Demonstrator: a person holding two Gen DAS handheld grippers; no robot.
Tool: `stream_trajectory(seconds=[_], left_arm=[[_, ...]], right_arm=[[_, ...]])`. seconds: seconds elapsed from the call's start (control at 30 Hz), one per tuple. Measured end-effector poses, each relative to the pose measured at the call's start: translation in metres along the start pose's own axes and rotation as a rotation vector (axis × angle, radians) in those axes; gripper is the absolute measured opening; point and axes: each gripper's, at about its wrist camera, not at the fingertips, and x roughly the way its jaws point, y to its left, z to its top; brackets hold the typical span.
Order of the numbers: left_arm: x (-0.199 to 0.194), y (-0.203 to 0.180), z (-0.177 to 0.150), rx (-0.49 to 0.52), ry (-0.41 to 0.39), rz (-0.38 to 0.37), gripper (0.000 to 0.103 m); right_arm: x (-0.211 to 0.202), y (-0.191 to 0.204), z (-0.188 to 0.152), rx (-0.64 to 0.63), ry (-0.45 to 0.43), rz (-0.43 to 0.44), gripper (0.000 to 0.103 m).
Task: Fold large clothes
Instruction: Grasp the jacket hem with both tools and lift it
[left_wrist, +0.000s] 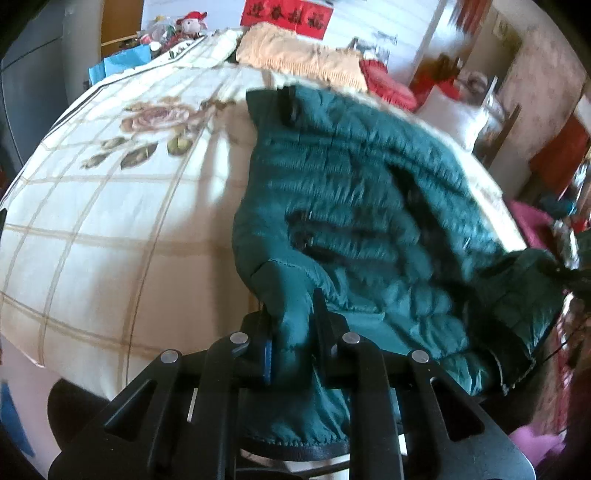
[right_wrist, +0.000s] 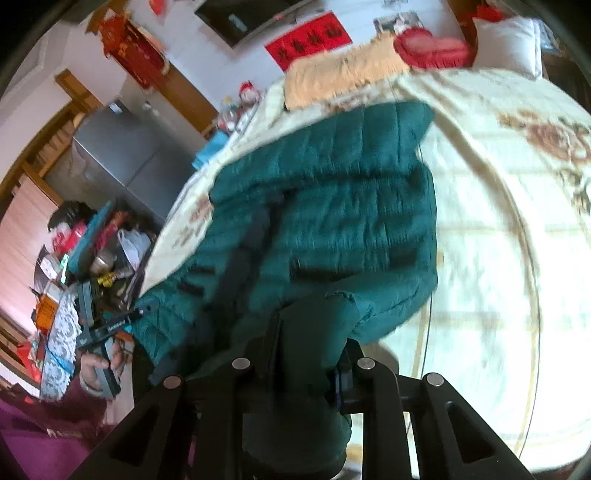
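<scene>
Dark green quilted puffer jacket (left_wrist: 369, 192) sprawls over the cream floral bedspread (left_wrist: 110, 206); left gripper (left_wrist: 291, 332) and right gripper (right_wrist: 314, 354) jaws each clamped on its hem around 6 o'clock.

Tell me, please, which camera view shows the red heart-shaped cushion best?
The right wrist view: the red heart-shaped cushion lies whole and fairly sharp at the head of the bed. In the left wrist view it is smaller, blurred, and partly hidden behind the green jacket.
</scene>
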Motion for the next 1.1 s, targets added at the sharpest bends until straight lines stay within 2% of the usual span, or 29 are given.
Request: stream_trajectory(seconds=[0.27,0.47,0.57,0.73,1.03,1.1], left_arm=[[-0.018,-0.002,0.060,-0.050,-0.127,-0.047,0.016],[-0.001,-0.007,0.113,-0.071,-0.182,-0.050,0.016],[0.017,-0.005,0.139,-0.108,-0.175,-0.049,0.016],[0.046,0.000,0.172,-0.147,-0.155,-0.024,0.016],[0.084,0.006,0.209,-0.164,-0.134,0.040,0.016],[0.092,0.008,0.217,-0.173,-0.127,0.042,0.016]], right_arm=[[0.000,-0.011,0.050,0.053,-0.116,-0.012,0.020],[0.012,-0.014,0.091,0.078,-0.155,-0.036,0.020],[0.019,-0.018,0.113,0.095,-0.158,-0.055,0.020],[0.041,-0.028,0.146,0.102,-0.143,-0.137,0.020],[0.065,-0.058,0.188,0.165,-0.134,-0.208,0.020],[0.071,-0.065,0.197,0.191,-0.131,-0.201,0.020]])
